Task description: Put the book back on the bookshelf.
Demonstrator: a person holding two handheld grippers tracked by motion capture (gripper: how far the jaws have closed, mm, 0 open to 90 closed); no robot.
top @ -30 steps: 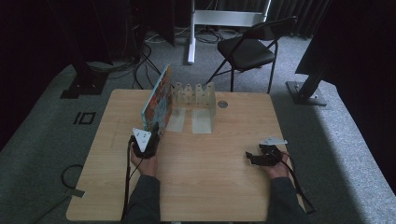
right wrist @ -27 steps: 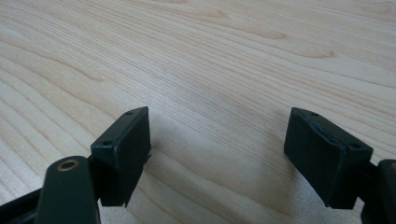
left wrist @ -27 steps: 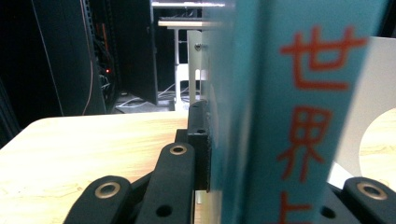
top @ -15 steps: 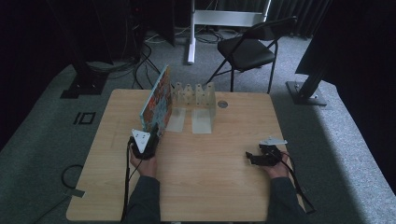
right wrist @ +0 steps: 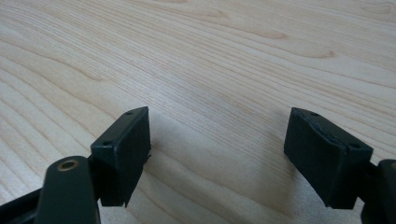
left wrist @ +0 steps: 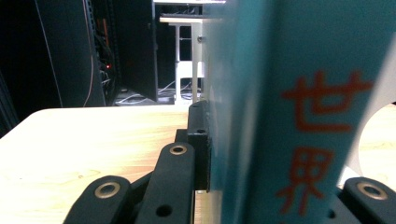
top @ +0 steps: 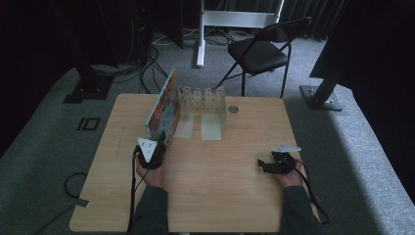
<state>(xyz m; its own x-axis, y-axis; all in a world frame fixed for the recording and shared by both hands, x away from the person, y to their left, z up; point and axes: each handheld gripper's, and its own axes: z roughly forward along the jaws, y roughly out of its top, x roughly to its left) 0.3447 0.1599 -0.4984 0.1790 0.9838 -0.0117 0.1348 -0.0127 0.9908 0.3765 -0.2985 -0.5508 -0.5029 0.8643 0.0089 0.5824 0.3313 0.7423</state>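
Book is standing upright on edge left of the frame's centre in the high view, leaning toward a white metal rack that is sitting just to its right on the wooden table. The left gripper is pinching the book's near end, its jaws pressing both sides of the teal spine in the left gripper view. Lower right of centre, the right gripper is hovering low over bare wood, its jaws spreading wide apart.
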